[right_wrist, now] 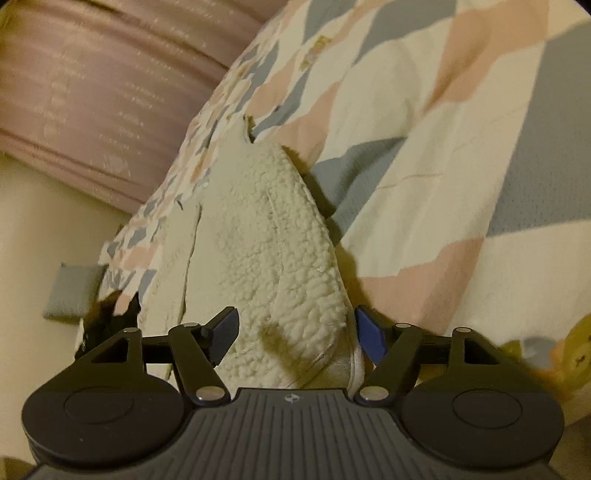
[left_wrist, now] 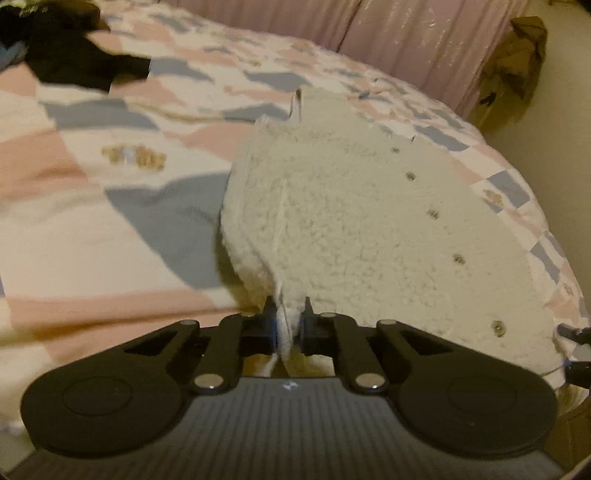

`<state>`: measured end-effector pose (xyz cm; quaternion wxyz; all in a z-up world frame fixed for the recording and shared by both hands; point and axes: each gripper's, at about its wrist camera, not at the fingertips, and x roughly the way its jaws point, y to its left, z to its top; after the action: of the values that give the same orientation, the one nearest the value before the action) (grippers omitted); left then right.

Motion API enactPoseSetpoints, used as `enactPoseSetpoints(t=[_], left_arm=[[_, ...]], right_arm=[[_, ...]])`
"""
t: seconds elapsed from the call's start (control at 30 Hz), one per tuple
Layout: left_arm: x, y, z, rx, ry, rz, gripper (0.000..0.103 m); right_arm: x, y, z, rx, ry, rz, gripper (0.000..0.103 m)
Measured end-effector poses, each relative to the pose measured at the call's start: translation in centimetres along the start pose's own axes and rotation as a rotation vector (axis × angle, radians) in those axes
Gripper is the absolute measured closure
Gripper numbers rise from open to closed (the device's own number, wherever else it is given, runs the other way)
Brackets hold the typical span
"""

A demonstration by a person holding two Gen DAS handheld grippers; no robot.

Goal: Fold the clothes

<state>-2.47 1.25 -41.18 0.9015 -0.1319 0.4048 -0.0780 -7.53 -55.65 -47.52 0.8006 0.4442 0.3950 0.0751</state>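
The fleece jacket (left_wrist: 351, 221), cream and nubbly with small snaps, lies folded on the quilted bed (left_wrist: 92, 221). A blurred dark garment (left_wrist: 70, 55) sits at ten o'clock. Left tongs (left_wrist: 289, 325) pinch its hem; right tongs (right_wrist: 295, 339) gape wide around an edge, pads apart from it.

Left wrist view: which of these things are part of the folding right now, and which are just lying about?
In the job:
- fleece jacket, cream, snaps down one edge
- left tongs, shut on its hem
- right tongs, open astride a fleece edge

Lying about:
- black garment, far corner of the bed
- patchwork quilt underneath
- pink headboard
- brown cloth by the wall
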Motion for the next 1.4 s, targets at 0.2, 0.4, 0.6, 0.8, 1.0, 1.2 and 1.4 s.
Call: enactPoseSetpoints(t=[0.2, 0.4, 0.6, 0.8, 1.0, 1.2, 1.4], left_arm=[[-4.8, 1.1, 0.4, 0.023, -0.095, -0.047, 0.097], [-2.2, 3.1, -3.4, -0.048, 0.003, 0.038, 0.089], [-6.3, 0.2, -3.7, -0.002, -0.050, 0.136, 0.070], [-6.2, -5.7, -3.6, 0.155, -0.094, 0.065, 0.021], [0.3, -7.8, -5.7, 0.167, 0.108, 0.135, 0.001], [-0.7, -8.2, -6.2, 0.151, 0.099, 0.140, 0.000], [-0.5, -6.5, -7.2, 0.039, 0.049, 0.087, 0.000]], right_arm=[[-1.2, 1.7, -1.3, 0.007, -0.103, 0.057, 0.087], [-1.9, 3.8, -3.0, -0.162, -0.085, -0.134, 0.083], [-2.3, 4.7, -5.7, -0.293, -0.127, -0.342, 0.068], [-3.3, 9.2, -7.8, -0.530, -0.249, -0.353, 0.057], [1.5, 8.1, -9.5, -0.498, -0.107, -0.364, 0.045], [1.8, 10.2, -11.4, -0.534, -0.046, -0.378, 0.000], [1.9, 8.1, -10.3, -0.316, -0.053, -0.311, 0.000]])
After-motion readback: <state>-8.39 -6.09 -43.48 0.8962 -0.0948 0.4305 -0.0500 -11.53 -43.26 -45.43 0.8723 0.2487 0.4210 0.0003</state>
